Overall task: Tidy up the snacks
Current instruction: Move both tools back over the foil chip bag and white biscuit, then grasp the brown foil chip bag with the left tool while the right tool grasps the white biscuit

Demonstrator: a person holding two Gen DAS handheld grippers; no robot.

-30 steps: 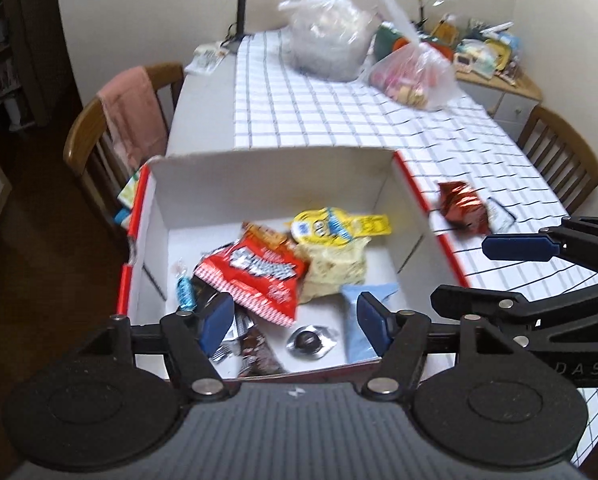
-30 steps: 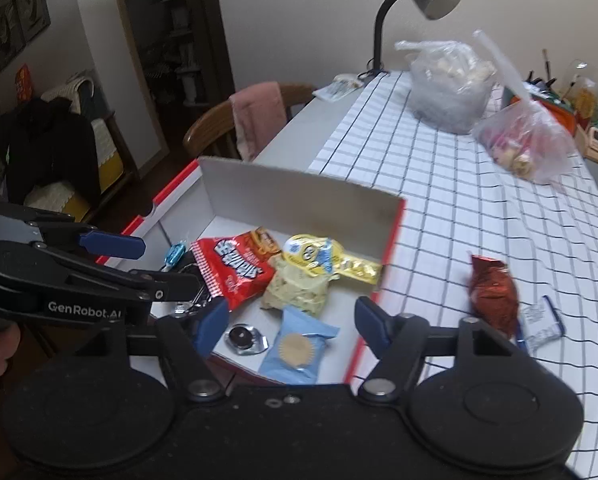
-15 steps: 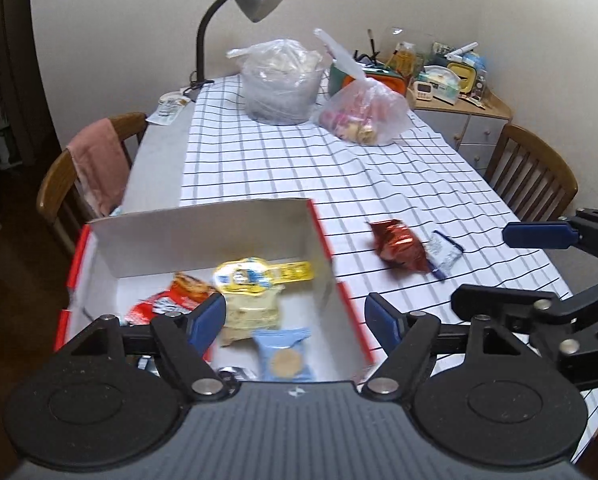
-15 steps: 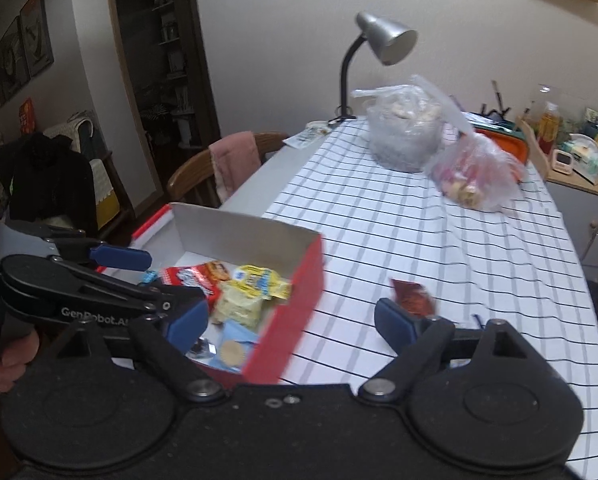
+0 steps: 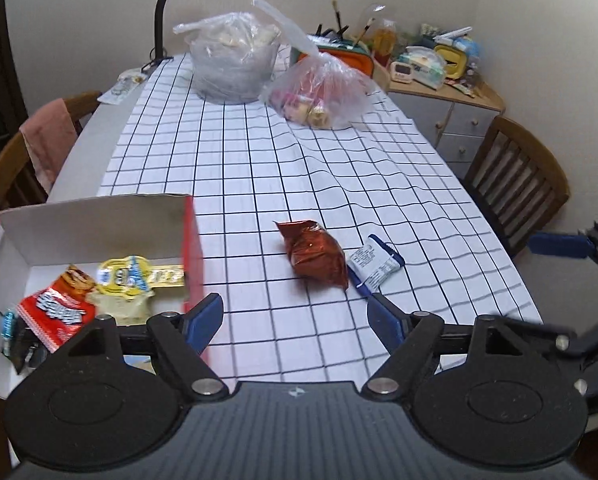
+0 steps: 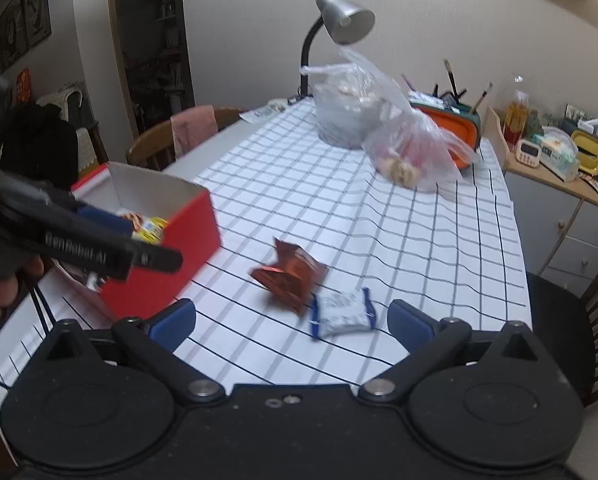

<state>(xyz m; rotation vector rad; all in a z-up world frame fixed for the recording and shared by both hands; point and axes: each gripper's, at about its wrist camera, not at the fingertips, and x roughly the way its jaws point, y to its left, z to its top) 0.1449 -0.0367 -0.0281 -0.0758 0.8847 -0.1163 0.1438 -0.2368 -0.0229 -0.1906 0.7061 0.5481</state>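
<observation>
Both views have swung off the box [image 5: 187, 240] toward the loose snacks: a second ago the box filled frame centre, now it sits lower left in the left wrist view and mid-left in the right one. Read: the dropped items are done, next pick coming.

Red foil packet [image 5: 313, 254] and white-blue packet [image 5: 373, 264] lie touching on the checked tabletop [image 5: 259, 160], centre frame, outside the box.

Left tongs [image 5: 295, 318] released, jaws have just been opening, nothing between them. Right tongs [image 6: 291, 320] spread wide, also just opened, empty; the white-blue packet [image 6: 341, 312] shows in the gap, untouched. Both angle down at the tabletop, side by side.
</observation>
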